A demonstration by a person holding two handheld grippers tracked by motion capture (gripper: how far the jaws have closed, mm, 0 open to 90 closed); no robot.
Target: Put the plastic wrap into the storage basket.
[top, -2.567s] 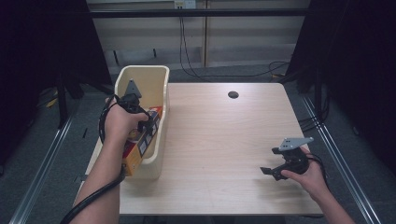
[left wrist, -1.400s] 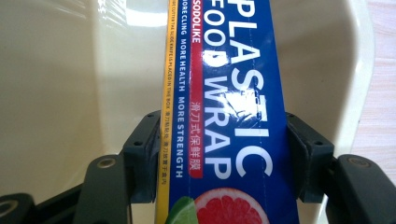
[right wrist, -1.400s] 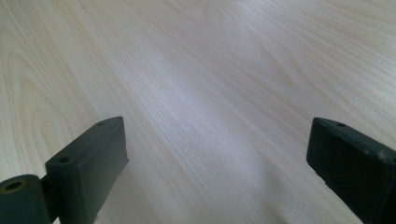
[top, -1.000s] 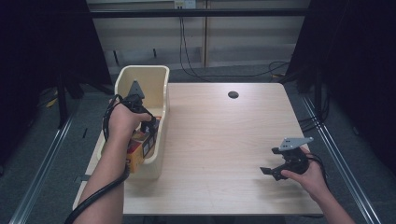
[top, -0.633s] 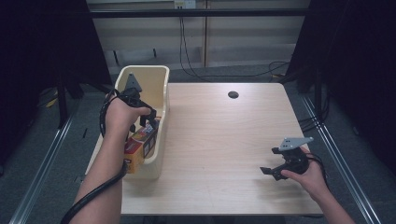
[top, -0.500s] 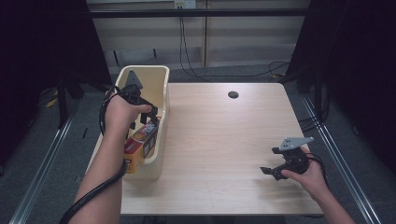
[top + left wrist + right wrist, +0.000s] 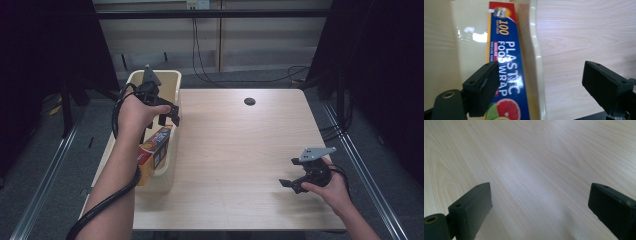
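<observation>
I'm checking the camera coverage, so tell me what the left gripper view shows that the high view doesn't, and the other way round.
Only the left gripper view makes the plastic food wrap box lettering readable, seen between the left tool's open jaws, which have just been opening with nothing gripped. Only the high view shows the right tool, both forearms and the table's dark hole. Both show the box lying in the cream bin beside the wooden table.

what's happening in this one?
A person works at a wooden table with a hand-held gripper in each hand. The left hand-held gripper hangs over the cream bin at the table's left edge; its jaws have just been opening and nothing is between them. The plastic food wrap box lies in the bin, leaning against its wall. The right hand-held gripper rests open near the table's front right, holding nothing.
</observation>
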